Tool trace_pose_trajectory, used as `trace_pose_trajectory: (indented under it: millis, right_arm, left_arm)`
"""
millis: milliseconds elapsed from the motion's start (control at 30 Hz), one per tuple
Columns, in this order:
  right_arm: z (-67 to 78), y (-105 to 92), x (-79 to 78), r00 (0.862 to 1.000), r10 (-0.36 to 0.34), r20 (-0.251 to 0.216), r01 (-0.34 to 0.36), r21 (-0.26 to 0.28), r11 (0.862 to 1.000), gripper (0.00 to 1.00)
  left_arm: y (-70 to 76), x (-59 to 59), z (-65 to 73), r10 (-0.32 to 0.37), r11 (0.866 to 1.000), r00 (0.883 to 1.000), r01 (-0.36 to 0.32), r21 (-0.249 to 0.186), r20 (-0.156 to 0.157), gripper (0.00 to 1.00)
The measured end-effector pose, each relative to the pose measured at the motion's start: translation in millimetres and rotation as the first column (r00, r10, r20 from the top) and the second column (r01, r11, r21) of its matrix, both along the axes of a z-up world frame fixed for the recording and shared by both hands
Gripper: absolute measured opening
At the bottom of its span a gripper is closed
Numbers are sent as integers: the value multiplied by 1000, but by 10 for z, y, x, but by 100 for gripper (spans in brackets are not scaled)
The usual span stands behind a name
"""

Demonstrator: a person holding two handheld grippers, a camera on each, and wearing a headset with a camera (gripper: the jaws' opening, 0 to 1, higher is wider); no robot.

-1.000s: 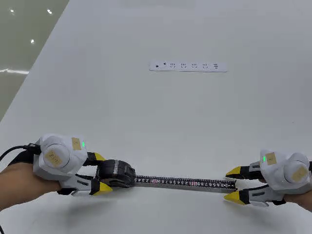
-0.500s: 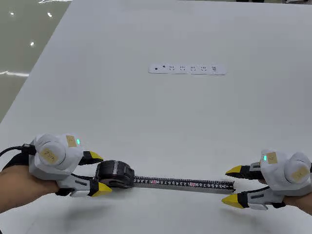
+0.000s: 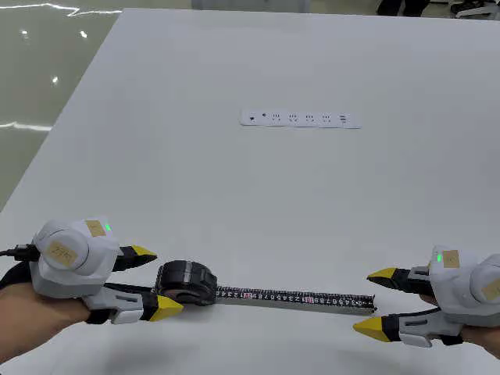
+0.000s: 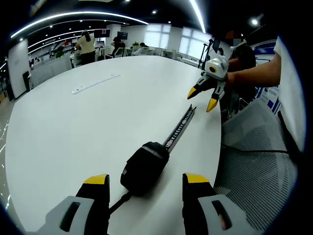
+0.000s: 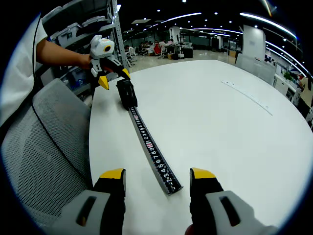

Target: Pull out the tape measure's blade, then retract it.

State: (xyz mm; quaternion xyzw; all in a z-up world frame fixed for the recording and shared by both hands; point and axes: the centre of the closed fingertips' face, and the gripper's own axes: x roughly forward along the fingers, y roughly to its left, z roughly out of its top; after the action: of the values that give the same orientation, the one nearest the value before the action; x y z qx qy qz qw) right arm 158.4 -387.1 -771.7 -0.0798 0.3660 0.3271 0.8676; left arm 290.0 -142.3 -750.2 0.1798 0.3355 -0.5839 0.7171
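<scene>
Head view: black tape measure (image 3: 186,282) on white table (image 3: 234,195), blade (image 3: 295,298) lying extended; left gripper (image 3: 160,281) and right gripper (image 3: 367,301) gape empty.

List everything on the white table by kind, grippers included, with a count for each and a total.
tape measure: 1
power strip: 1
grippers: 2, the left gripper and the right gripper
Total: 4

Matt blk plastic tape case (image 3: 186,282) w/ smooth printed blade (image 3: 297,298), smooth matt wht table (image 3: 234,203).
</scene>
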Motion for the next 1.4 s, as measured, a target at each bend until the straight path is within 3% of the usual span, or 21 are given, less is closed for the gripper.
trace_pose_trajectory:
  millis: [233,600,900,1233,1400]
  right_arm:
    - [93,1,-59,999,-40,9,40,11,999,59]
    - [206,-53,-158,992,-126,19,126,24,992,67]
    - [263,-44,-215,984,-174,27,174,22,985,73]
    - [333,-49,-307,974,-222,45,221,14,975,80]
    - [342,-77,-371,970,-239,45,239,8,971,83]
  left_arm:
    - [97,-16,54,65,998,998,-65,-13,-15,60]
    - [255,-19,154,191,979,981,-193,-62,-30,69]
    - [361,-98,195,221,972,975,-221,-79,-5,76]
    - [485,-112,234,287,952,958,-286,-109,-10,83]
    - [558,-163,210,316,941,948,-318,-115,-31,86]
